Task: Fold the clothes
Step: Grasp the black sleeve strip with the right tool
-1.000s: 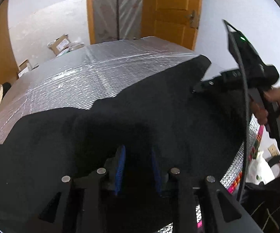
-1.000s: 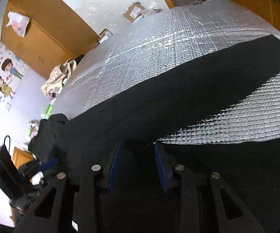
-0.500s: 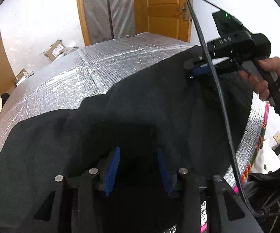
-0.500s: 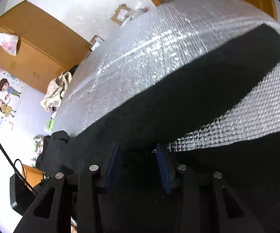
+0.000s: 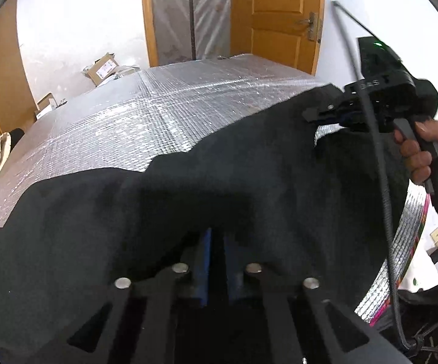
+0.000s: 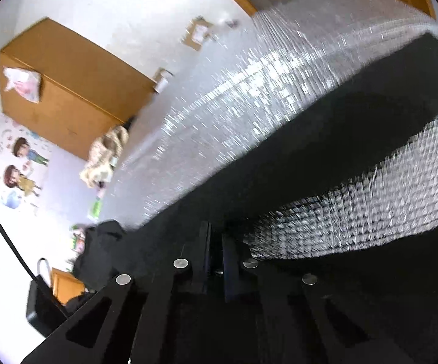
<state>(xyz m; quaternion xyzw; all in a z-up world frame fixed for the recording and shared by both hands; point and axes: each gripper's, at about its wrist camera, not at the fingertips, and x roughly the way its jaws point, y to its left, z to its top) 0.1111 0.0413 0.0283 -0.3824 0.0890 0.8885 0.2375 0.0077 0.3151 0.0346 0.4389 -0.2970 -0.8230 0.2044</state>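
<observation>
A black garment (image 5: 225, 182) lies across the silver quilted table (image 5: 146, 115) and fills the near half of the left wrist view. My left gripper (image 5: 217, 242) is shut on its near edge, blue pads pressed close with cloth between them. My right gripper (image 5: 325, 115) shows at the right of that view, held by a hand (image 5: 425, 151), shut on the garment's far right edge and lifting it off the table. In the right wrist view the right gripper (image 6: 216, 242) has its fingers close together on the black garment (image 6: 325, 151), which stretches away as a dark band.
Beyond the table stand an orange door (image 5: 279, 15) and cardboard boxes (image 5: 103, 68) on the floor. A wooden cabinet (image 6: 67, 91) and a beige cloth pile (image 6: 106, 151) are at the left of the right wrist view. A cable (image 5: 382, 182) hangs from the right gripper.
Both grippers went from open to shut on the garment's edges. The right gripper has lifted its edge, showing silver table beneath. The right wrist view has tilted and blurred.
</observation>
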